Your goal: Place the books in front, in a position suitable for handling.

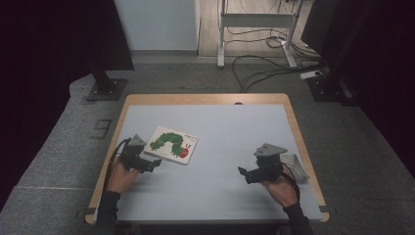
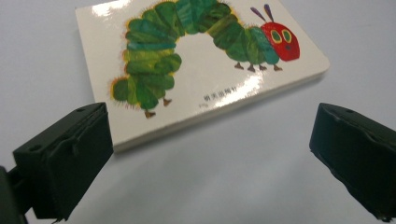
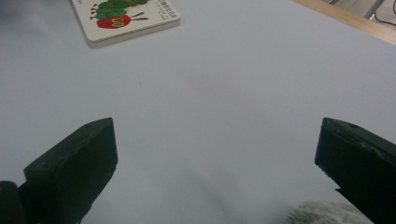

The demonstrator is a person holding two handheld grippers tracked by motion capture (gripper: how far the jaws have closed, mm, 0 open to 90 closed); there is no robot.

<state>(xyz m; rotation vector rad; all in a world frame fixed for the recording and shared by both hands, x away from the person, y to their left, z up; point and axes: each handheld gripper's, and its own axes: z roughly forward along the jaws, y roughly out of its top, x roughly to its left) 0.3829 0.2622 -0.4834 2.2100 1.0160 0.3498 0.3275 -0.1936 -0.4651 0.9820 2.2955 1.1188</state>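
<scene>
Lying flat: glossy rectangular board book [image 2: 201, 70], rounded corners

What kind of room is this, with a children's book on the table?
Probably a lab or recording studio, not a home. The table stands on grey carpet between dark screens, loose cables trail on the floor behind it, and a person holds camera-fitted tongs beside the picture book.
</scene>
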